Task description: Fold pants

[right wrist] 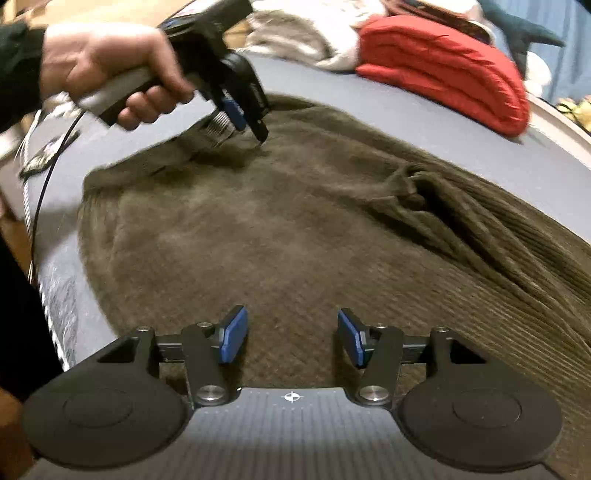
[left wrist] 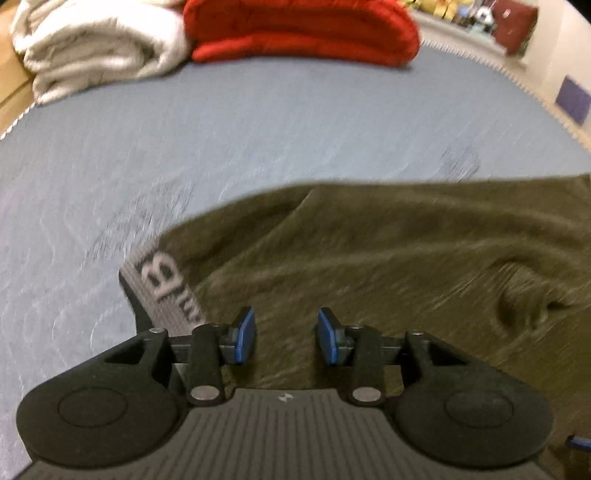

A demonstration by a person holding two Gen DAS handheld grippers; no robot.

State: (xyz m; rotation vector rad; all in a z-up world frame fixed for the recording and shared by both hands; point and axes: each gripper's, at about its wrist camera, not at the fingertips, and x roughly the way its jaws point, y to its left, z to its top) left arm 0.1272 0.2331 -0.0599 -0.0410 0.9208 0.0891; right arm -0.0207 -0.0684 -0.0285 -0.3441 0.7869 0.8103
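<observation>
Olive-brown pants (left wrist: pixel 388 258) lie spread on a blue-grey bed sheet (left wrist: pixel 258 129). Their grey waistband with white lettering (left wrist: pixel 162 291) shows at the left. My left gripper (left wrist: pixel 287 334) hangs just over the fabric beside the waistband, open, with nothing between its blue pads. In the right wrist view the pants (right wrist: pixel 277 229) fill the middle, bunched into folds at the right. My right gripper (right wrist: pixel 291 334) is open above them and holds nothing. A hand (right wrist: pixel 110 70) holds the left gripper (right wrist: pixel 255 129) at the far edge of the pants, its tips close to the cloth.
A folded red blanket (left wrist: pixel 303 29) and a white blanket (left wrist: pixel 96 48) lie at the far end of the bed. The bed's edge (right wrist: pixel 51 229) runs down the left of the right wrist view, with a black cable (right wrist: pixel 48 177) hanging beside it.
</observation>
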